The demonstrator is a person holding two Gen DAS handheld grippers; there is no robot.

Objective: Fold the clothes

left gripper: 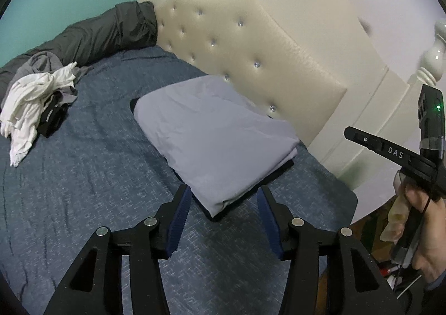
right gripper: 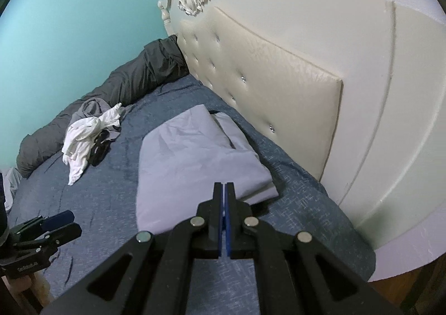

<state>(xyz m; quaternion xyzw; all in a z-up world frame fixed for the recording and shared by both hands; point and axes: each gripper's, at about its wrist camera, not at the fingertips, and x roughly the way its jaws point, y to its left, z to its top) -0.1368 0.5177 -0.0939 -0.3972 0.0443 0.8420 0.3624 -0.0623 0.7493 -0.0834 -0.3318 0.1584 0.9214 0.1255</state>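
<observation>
Beside the headboard (left gripper: 251, 58), a folded lavender garment (left gripper: 211, 136) lies on the bed (left gripper: 83, 189); left gripper (left gripper: 224, 203) fingers parted, apparently empty; right gripper (right gripper: 225, 189) fingers clenched, empty.

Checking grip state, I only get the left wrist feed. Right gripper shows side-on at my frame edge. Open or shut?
Observer: Shut. In the right wrist view the right gripper has its blue pads pressed together with nothing between them.
Operator: Is the folded lavender garment one flat block?
Observer: No. From the right wrist view the folded lavender garment has a narrower folded layer on its headboard side.
Operator: My gripper visible there?
Observer: Yes, the left gripper shows at lower left, open and empty.
</observation>
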